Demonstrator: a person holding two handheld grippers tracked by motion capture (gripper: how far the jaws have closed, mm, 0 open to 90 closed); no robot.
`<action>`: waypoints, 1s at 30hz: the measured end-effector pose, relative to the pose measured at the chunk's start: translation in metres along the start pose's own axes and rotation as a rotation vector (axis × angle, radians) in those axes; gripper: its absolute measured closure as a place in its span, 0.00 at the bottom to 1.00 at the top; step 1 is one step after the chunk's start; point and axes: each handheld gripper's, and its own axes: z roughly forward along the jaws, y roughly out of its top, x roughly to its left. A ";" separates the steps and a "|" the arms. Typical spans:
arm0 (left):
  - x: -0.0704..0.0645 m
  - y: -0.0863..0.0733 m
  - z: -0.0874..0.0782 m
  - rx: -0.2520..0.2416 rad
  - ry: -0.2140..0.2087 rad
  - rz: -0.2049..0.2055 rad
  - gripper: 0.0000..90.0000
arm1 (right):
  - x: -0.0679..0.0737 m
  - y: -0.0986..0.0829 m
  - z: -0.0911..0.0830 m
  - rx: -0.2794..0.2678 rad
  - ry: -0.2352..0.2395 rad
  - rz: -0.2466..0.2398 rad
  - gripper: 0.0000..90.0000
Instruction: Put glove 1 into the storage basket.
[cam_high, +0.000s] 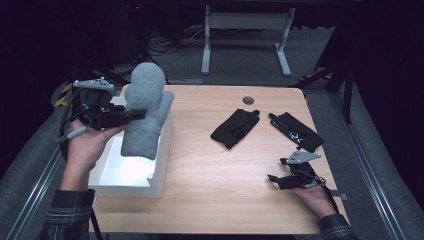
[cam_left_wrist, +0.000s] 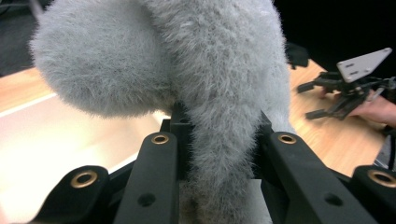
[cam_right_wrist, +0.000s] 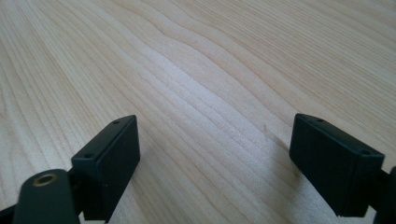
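A fluffy grey mitten (cam_high: 145, 107) hangs upright above the white box (cam_high: 159, 170) at the table's left, thumb to the right. My left gripper (cam_high: 137, 114) is shut on the mitten (cam_left_wrist: 219, 116), its jaws pressing the fabric from both sides at mid height. My right gripper (cam_high: 273, 179) rests low near the table's front right, open, with bare wood between its jaws (cam_right_wrist: 215, 154). Two black gloves lie flat on the table: one (cam_high: 235, 128) at centre right, the other (cam_high: 296, 131) further right.
The wooden table (cam_high: 225, 170) has a small round grey grommet (cam_high: 248, 100) near its far edge. A metal frame leg (cam_high: 206, 45) stands on the floor beyond the table. The right gripper (cam_left_wrist: 345, 88) and its hand appear far off in the left gripper view.
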 end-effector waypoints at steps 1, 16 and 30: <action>0.003 -0.003 -0.001 0.007 0.011 -0.006 0.82 | 0.000 0.000 0.000 0.000 0.000 0.000 0.19; 0.046 -0.060 0.023 0.088 0.039 -0.129 0.82 | 0.000 0.000 0.000 -0.001 -0.003 0.000 0.19; 0.074 -0.098 0.080 0.231 0.057 -0.202 0.82 | 0.000 0.000 0.000 -0.001 -0.005 0.001 0.19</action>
